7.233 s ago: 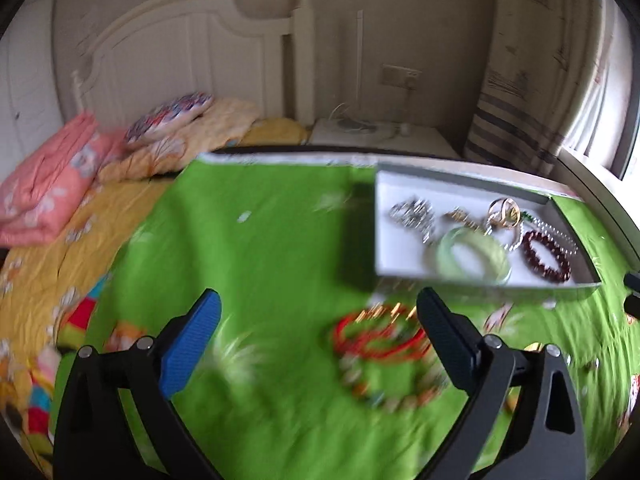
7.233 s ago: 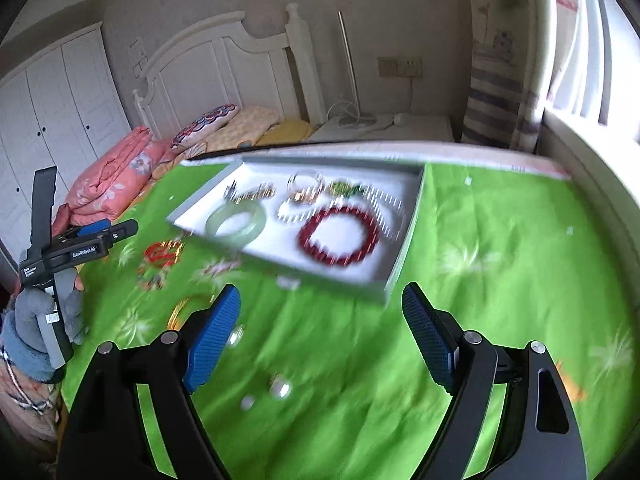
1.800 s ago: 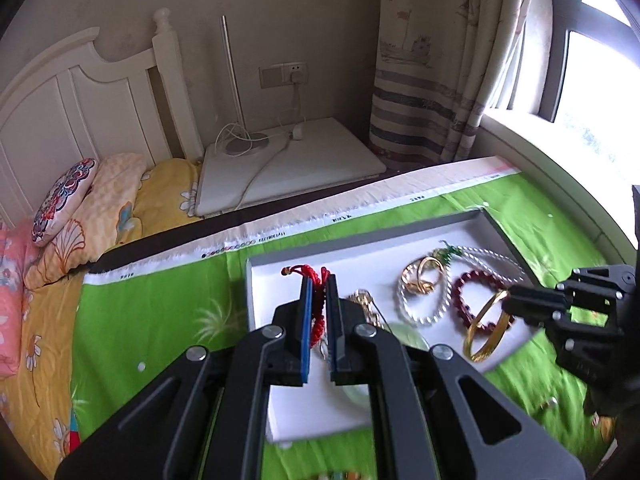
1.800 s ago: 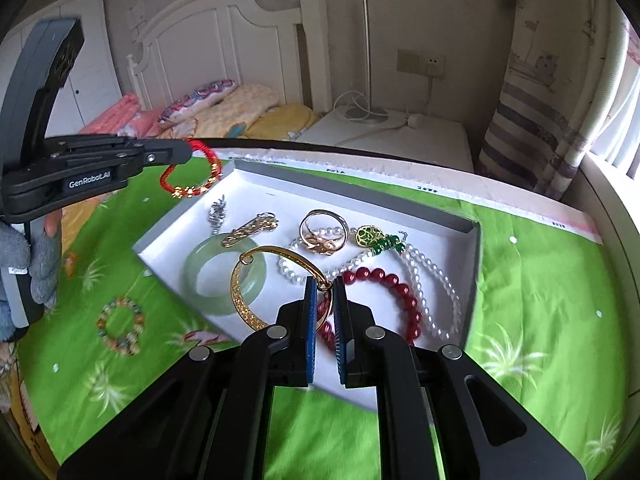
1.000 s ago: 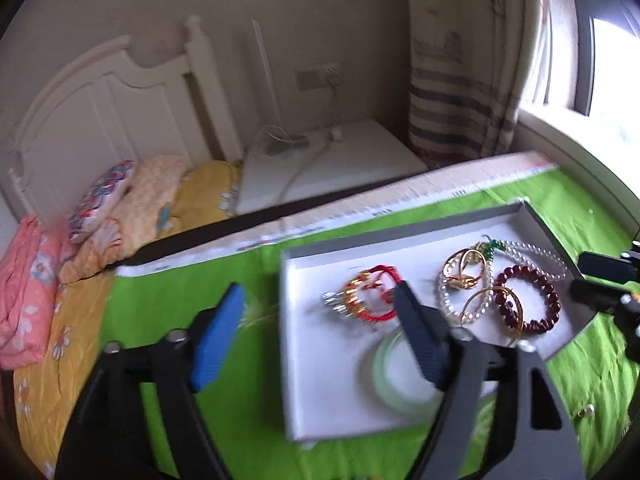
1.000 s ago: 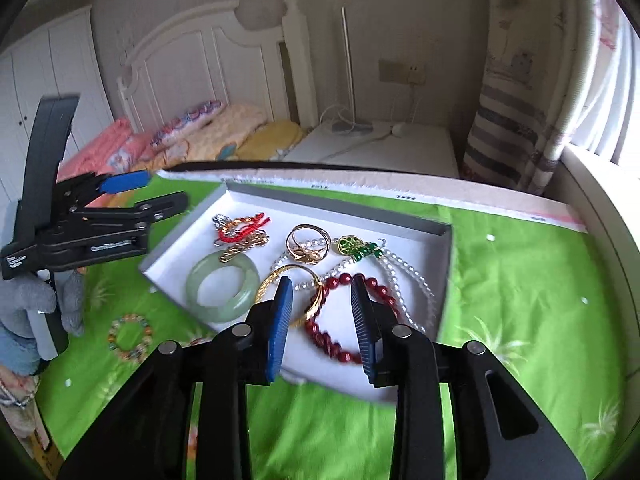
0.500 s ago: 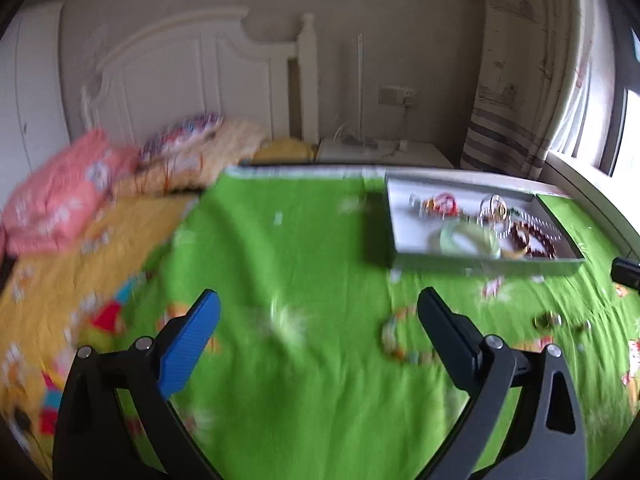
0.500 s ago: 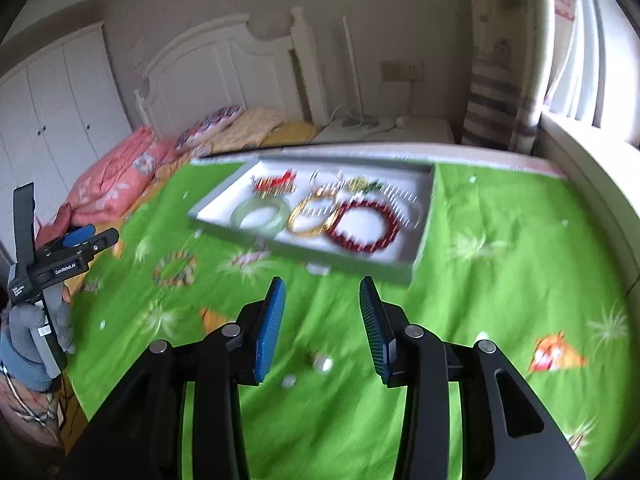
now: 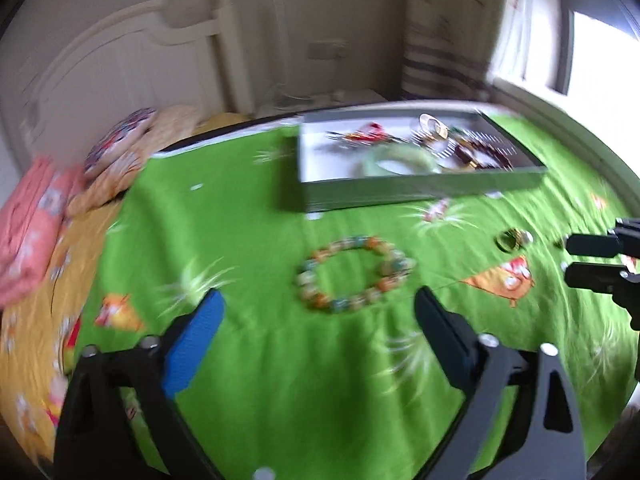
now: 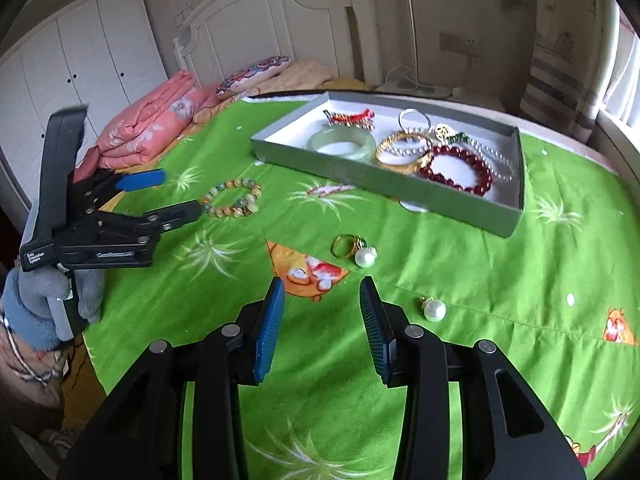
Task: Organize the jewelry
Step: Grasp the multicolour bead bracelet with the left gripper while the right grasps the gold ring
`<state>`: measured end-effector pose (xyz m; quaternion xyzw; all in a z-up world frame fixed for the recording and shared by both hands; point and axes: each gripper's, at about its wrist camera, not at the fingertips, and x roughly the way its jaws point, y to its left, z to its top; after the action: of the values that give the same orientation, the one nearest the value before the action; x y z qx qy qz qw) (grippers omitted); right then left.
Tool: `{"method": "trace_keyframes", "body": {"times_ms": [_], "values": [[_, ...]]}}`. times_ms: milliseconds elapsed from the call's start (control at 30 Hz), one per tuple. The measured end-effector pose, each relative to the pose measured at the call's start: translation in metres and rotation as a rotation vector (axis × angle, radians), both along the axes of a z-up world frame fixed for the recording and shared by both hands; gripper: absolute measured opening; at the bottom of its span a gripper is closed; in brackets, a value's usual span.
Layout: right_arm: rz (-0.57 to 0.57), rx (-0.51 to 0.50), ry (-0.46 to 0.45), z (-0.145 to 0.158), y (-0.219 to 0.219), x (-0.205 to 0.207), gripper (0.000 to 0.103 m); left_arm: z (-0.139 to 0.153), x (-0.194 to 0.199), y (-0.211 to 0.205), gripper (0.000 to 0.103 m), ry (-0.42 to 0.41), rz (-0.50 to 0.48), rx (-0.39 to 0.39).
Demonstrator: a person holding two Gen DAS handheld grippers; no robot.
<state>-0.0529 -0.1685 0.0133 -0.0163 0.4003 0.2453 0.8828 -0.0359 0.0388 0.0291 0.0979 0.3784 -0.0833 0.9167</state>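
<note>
Both tools are empty right now: your left gripper [image 9: 318, 320] has its blue-padded jaws spread wide, and your right gripper [image 10: 322, 320] has its jaws parted too, though more narrowly. You have the left one lined up on the multicoloured beaded bracelet [image 9: 354, 274], which lies flat on the green patterned bedspread [image 9: 240, 240] just ahead of the jaws and roughly centred between them; that wide spread looks chosen to straddle one side of the ring of beads, though the left view is blurred, so fine contact cannot be judged. From the right wrist camera the same bracelet [image 10: 232, 198] sits just beyond the left tool's lower fingertip, not yet touched. Your right tool points toward the small loose pieces: a gold ring [image 10: 344, 246] touching a white pearl-topped piece [image 10: 365, 257], and a second white pearl earring [image 10: 434, 310] lying apart, to the right of the right jaw. Its narrower opening suits such small items. The grey shallow tray with white lining [image 10: 360, 178] stands farther back and holds the pale green jade bangle [image 10: 342, 142], a gold bangle [image 10: 404, 152], a dark red bead bracelet [image 10: 456, 170], a white pearl strand and a red cord piece. Three or four pieces remain outside, so the sorting is probably well past halfway.
</note>
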Motion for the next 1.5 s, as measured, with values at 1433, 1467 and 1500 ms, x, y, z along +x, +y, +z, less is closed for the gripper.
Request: {"method": "trace_keyframes", "body": {"times_ms": [1433, 1467, 1500], "values": [[-0.128, -0.227, 0.017, -0.019, 0.050, 0.051, 0.038, -0.014, 0.004, 0.016, 0.010, 0.098, -0.139, -0.329], [-0.129, -0.236, 0.010, -0.020, 0.050, 0.050, 0.037, -0.014, 0.003, 0.016, 0.011, 0.099, -0.142, -0.334], [-0.129, -0.239, 0.005, -0.020, 0.050, 0.050, 0.037, -0.014, 0.004, 0.016, 0.014, 0.102, -0.143, -0.335]]}}
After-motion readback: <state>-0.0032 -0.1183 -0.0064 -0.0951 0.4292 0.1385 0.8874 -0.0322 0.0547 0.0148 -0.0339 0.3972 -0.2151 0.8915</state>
